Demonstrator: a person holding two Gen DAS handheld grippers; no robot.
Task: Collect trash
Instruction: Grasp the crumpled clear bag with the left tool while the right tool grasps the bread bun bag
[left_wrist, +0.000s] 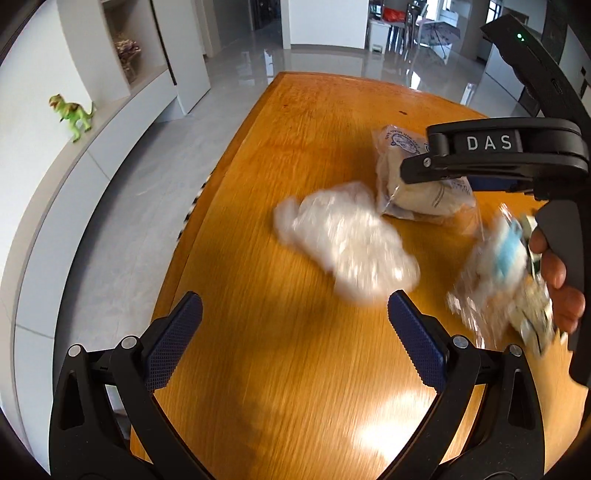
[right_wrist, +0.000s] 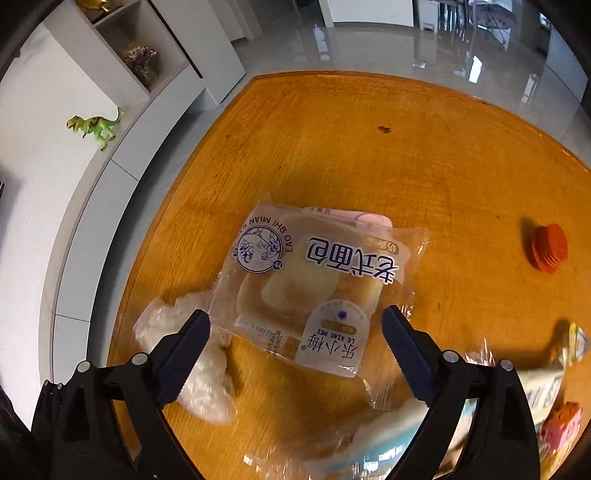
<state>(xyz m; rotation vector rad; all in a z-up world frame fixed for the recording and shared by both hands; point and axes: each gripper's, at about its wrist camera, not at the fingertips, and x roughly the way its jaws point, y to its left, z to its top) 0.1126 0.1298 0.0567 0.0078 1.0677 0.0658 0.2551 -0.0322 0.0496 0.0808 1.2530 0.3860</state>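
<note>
A clear bread wrapper with blue Chinese print (right_wrist: 314, 284) lies on the wooden table (right_wrist: 406, 155). My right gripper (right_wrist: 295, 332) is open, its fingers on either side of the wrapper's near end, just above it. A crumpled white plastic bag (left_wrist: 347, 236) lies left of the wrapper; it also shows in the right wrist view (right_wrist: 192, 354). My left gripper (left_wrist: 295, 325) is open and empty, just short of the white bag. The right gripper's body (left_wrist: 491, 155) hangs over the bread wrapper (left_wrist: 410, 184). More crumpled clear and blue wrappers (left_wrist: 506, 280) lie at the right.
An orange ribbed cap (right_wrist: 548, 248) lies at the right of the table. A pink block (right_wrist: 561, 424) and more wrappers (right_wrist: 546, 373) lie near the right edge. A green toy dinosaur (left_wrist: 72, 112) stands on a white ledge at the left. Glossy floor lies beyond the table.
</note>
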